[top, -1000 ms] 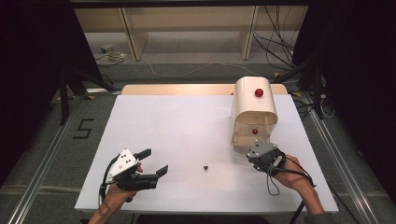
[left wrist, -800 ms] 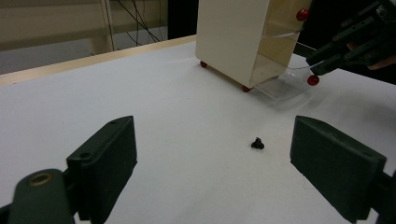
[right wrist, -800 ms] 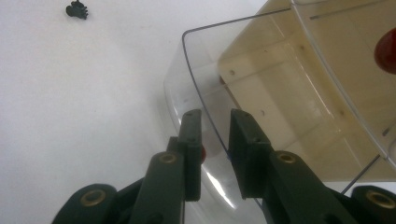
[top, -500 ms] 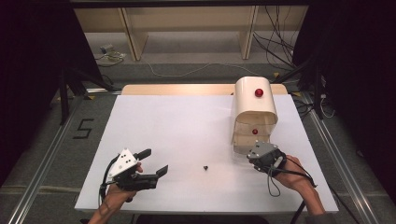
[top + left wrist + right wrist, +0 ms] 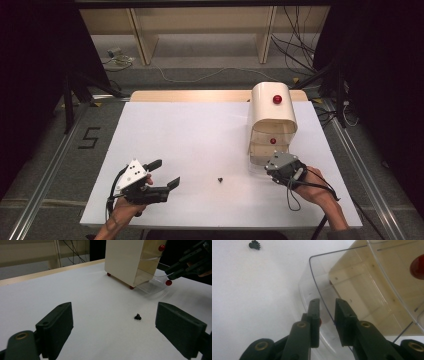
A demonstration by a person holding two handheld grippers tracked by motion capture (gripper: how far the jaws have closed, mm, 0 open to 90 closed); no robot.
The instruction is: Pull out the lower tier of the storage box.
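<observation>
You sit at a white table point(image 5: 210, 135) with a hand-held gripper in each hand. Your right gripper point(image 5: 327, 315) is at the front of a cream cabinet point(image 5: 270, 107) with clear plastic drawers, standing toward the far right of the table. The bottom drawer point(image 5: 317, 290) is pulled out onto the table. In the right gripper view its thin clear front wall runs between the two black jaws, which stand close together around it; a small red knob point(image 5: 320, 322) peeks out just beside the left jaw. Whether the pads actually press on the drawer front cannot be told. A second red knob point(image 5: 273, 141) marks the drawer above, and a third point(image 5: 277, 99) sits on the cabinet's rounded top.

Your left gripper point(image 5: 167, 176) rests near the front left of the table, its jaws spread wide apart with nothing between them. A tiny black object point(image 5: 220, 179), too small to identify, lies on the table between the two grippers, nearer the front edge
</observation>
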